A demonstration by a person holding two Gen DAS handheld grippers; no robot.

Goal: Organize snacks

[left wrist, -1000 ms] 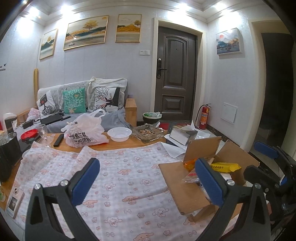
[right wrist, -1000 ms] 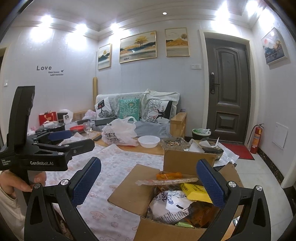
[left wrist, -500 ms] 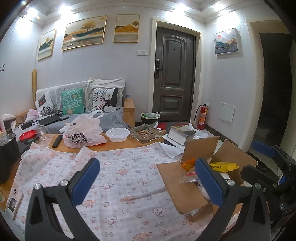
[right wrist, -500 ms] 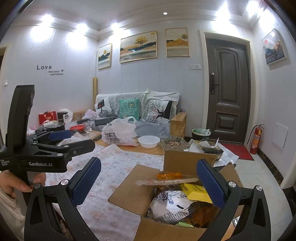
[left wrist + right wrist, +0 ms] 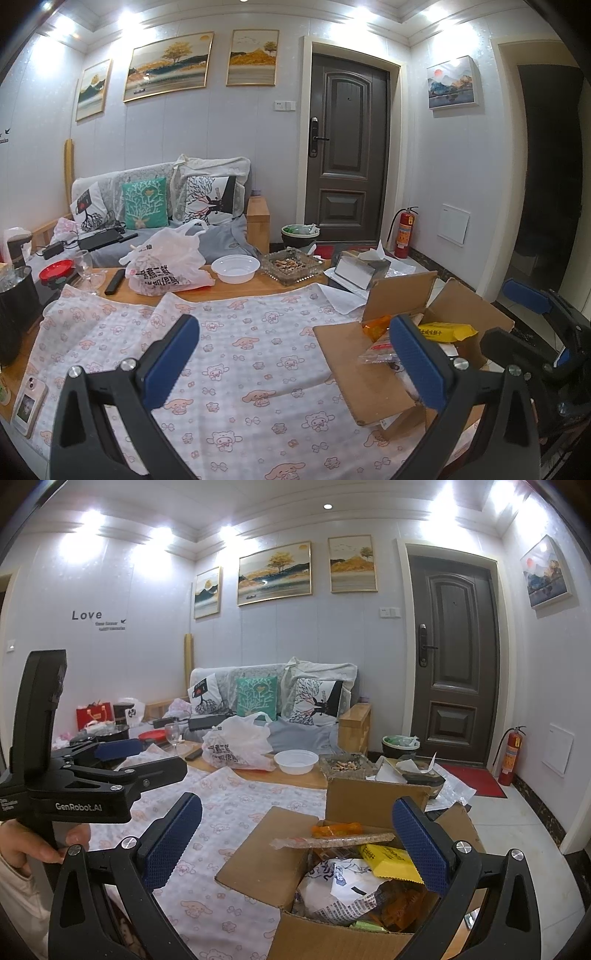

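Observation:
An open cardboard box [image 5: 266, 867] full of snack packets stands on the table's right end; it also shows in the left wrist view [image 5: 354, 373]. Inside lie a yellow packet [image 5: 391, 860], a white printed bag [image 5: 340, 886], an orange packet [image 5: 336, 829] and a long clear-wrapped bar [image 5: 332, 840]. My right gripper [image 5: 295, 842] is open and empty, held just above the box. My left gripper [image 5: 295, 354] is open and empty over the patterned tablecloth [image 5: 240, 350], left of the box. It also shows in the right wrist view [image 5: 122, 760].
At the table's far edge stand a white plastic bag [image 5: 166, 266], a white bowl [image 5: 236, 267], a glass ashtray [image 5: 291, 266], a wine glass [image 5: 85, 266] and a remote [image 5: 115, 281]. A phone [image 5: 27, 402] lies near left. A sofa [image 5: 166, 206] stands behind.
Both grippers stay open. The left wrist view has drifted slightly, otherwise nothing has visibly moved.

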